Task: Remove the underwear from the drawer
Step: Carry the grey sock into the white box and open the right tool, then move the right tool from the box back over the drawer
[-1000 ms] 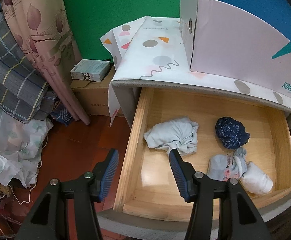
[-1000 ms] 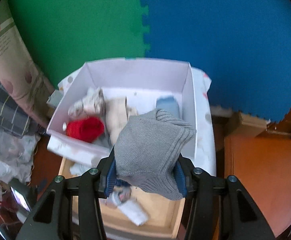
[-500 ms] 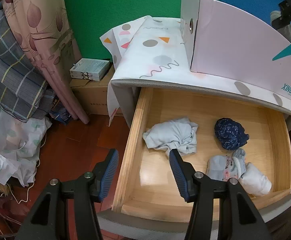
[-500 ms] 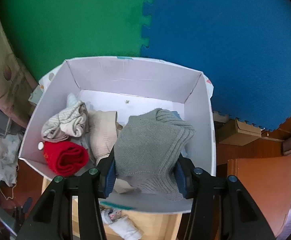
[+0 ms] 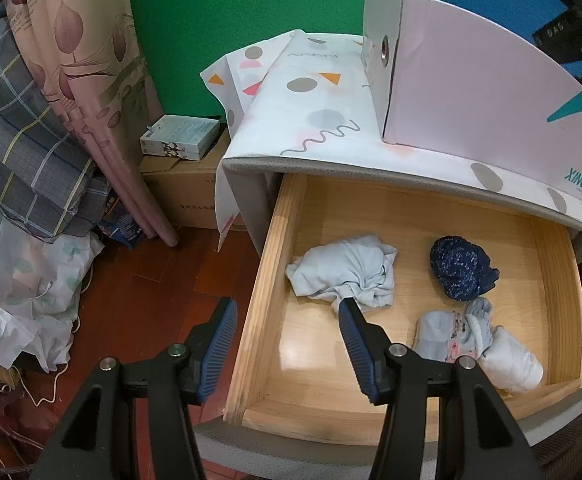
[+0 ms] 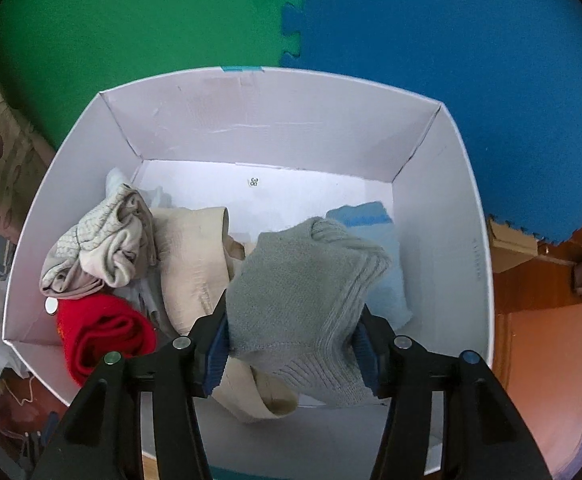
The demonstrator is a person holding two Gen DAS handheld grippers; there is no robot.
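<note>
The wooden drawer (image 5: 275,264) stands pulled open. In it lie a pale blue garment (image 5: 343,272), a dark navy bundle (image 5: 461,270) and a pale floral bundle with a white piece (image 5: 471,344). My left gripper (image 5: 287,322) is open and empty over the drawer's left wall. My right gripper (image 6: 293,338) is shut on a grey knitted garment (image 6: 303,296) and holds it above the white box (image 6: 251,128), which also shows in the left wrist view (image 5: 471,92). In the box lie a red roll (image 6: 107,332), a beige piece (image 6: 195,256), a grey-white bundle (image 6: 99,256) and a light blue piece (image 6: 383,240).
The box stands on a cabinet top covered with a patterned cloth (image 5: 315,100). A curtain (image 5: 91,80), plaid fabric (image 5: 23,140) and a cardboard carton with a small box (image 5: 179,140) are at the left on the red wooden floor. Green and blue foam mats cover the wall.
My right gripper has carried the grey garment up from the drawer to over the white box, lower and closer into it. My left gripper has barely moved.
</note>
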